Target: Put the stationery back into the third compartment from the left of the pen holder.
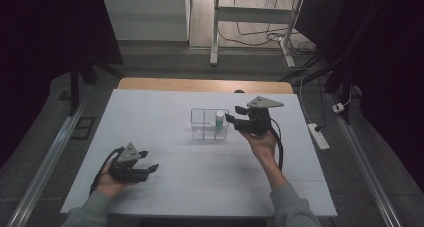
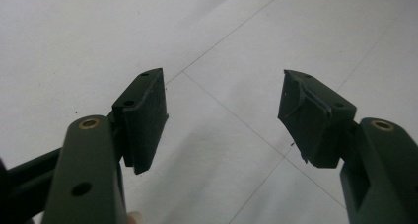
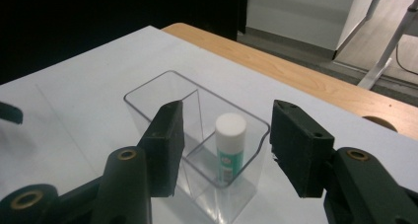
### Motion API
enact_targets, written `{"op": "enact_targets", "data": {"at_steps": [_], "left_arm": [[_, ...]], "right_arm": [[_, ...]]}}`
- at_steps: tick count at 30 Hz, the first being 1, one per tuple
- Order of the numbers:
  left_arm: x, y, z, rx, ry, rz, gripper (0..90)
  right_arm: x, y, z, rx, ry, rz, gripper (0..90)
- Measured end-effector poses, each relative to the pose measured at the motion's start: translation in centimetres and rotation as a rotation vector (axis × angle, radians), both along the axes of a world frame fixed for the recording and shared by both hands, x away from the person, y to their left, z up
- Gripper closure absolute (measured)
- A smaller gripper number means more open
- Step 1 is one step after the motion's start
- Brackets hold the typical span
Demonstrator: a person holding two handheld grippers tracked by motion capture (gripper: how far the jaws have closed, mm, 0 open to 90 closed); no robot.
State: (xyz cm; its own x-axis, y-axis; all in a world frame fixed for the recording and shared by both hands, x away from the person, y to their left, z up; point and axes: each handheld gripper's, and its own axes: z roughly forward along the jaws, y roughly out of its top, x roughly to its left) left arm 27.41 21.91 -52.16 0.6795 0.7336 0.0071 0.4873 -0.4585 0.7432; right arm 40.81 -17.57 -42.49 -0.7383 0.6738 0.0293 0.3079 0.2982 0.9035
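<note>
I have my right gripper [image 1: 231, 119] at the right end of the clear plastic rectangular box with an inner divider [image 1: 201, 123], which sits near the middle of the white tabletop [image 1: 165, 187]. The small stick-shaped tube with a white cap and green-printed label [image 3: 230, 147] stands upright in the compartment of that box nearest this gripper, close to the end wall. In the right gripper view the jaws stand apart on either side of the tube and nearer the camera than it; the pads touch nothing, so the tube rests on its own on the box floor. I judge that the placing step is at its end: the tube is in and released. The next move, as I see it, calls for lifting the right gripper back without clipping the thin rim of the box or tipping the tube, since the tube is tall and narrow and the box looks light. My left gripper [image 1: 150, 163] rests low at the near left of the tabletop, well apart from the box, its jaws wide and empty over bare surface.
</note>
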Motion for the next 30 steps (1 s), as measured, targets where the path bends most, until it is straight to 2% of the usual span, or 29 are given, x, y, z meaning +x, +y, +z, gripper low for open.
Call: {"op": "enact_targets", "data": {"at_steps": [10, 17, 21, 30], "left_arm": [[0.2, 0.0, -0.1, 0.002, 0.006, -0.002, 34.5], [0.4, -0.1, -0.2, 0.004, 0.011, -0.010, 34.5], [0.4, -0.1, -0.2, 0.003, 0.013, -0.012, 34.4], [0.5, -0.1, -0.2, 0.002, 0.016, -0.009, 34.2]], "right_arm": [[-1.7, -2.4, -2.1, -0.066, 0.061, 0.026, 44.7], [-3.1, -4.4, -3.9, -0.086, 0.119, 0.032, 43.4], [-4.0, -5.8, -5.0, -0.090, 0.148, 0.016, 42.7], [-5.9, -8.2, -6.0, -0.099, 0.153, 0.029, 40.9]]}}
